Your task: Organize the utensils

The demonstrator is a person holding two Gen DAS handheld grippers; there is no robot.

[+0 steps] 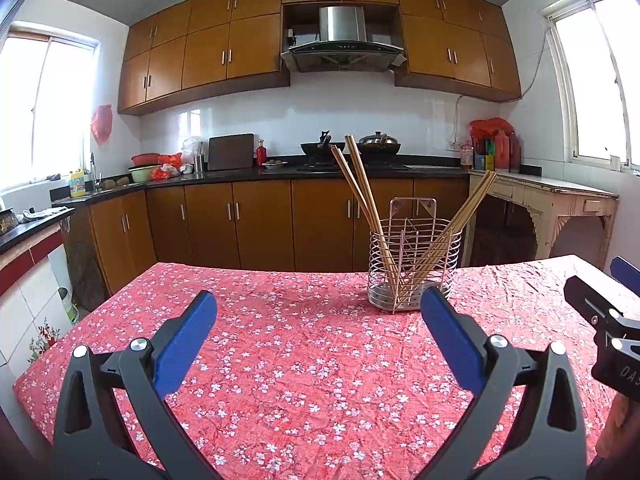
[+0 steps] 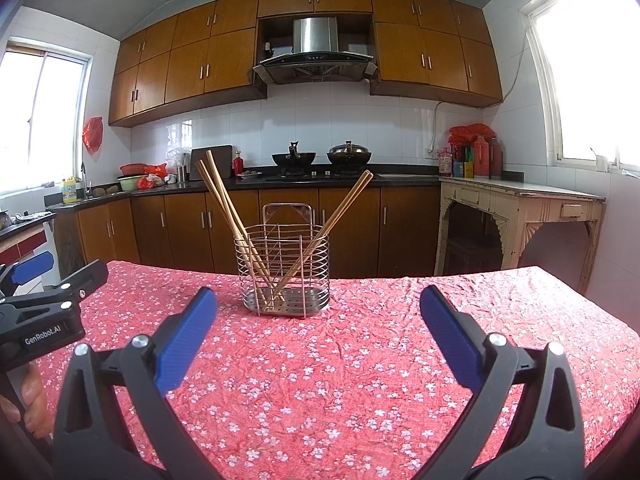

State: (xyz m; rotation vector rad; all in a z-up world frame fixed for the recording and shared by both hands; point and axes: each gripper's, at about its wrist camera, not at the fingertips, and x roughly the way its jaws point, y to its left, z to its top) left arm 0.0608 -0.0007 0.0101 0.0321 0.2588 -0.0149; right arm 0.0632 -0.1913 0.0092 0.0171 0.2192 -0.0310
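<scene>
The left gripper (image 1: pixel 318 320) is being held with its blue fingers (image 1: pixel 188 340) spread wide and nothing between them, low over the near part of the table; the right gripper (image 2: pixel 318 320) is likewise being held spread and empty. The chopsticks (image 2: pixel 224 200) are being carried in the wire utensil holder (image 2: pixel 286 268), which is standing upright toward the far middle of the table, apart from both grippers. Two pairs are seen leaning outward, one left, one right (image 1: pixel 472 204).

The chopsticks are judged light, stiff and smooth, likely to slip or roll; a pinch across the exposed upper shaft is advised. The holder is judged light and liable to tip or slide if a stick is dragged sideways.

The table is being covered by a wrinkled red floral cloth (image 2: pixel 360 360), otherwise bare. Beyond it, wooden cabinets (image 2: pixel 192 224), a dark counter with woks (image 2: pixel 348 156) and bright windows (image 2: pixel 592 80) are being noted.
</scene>
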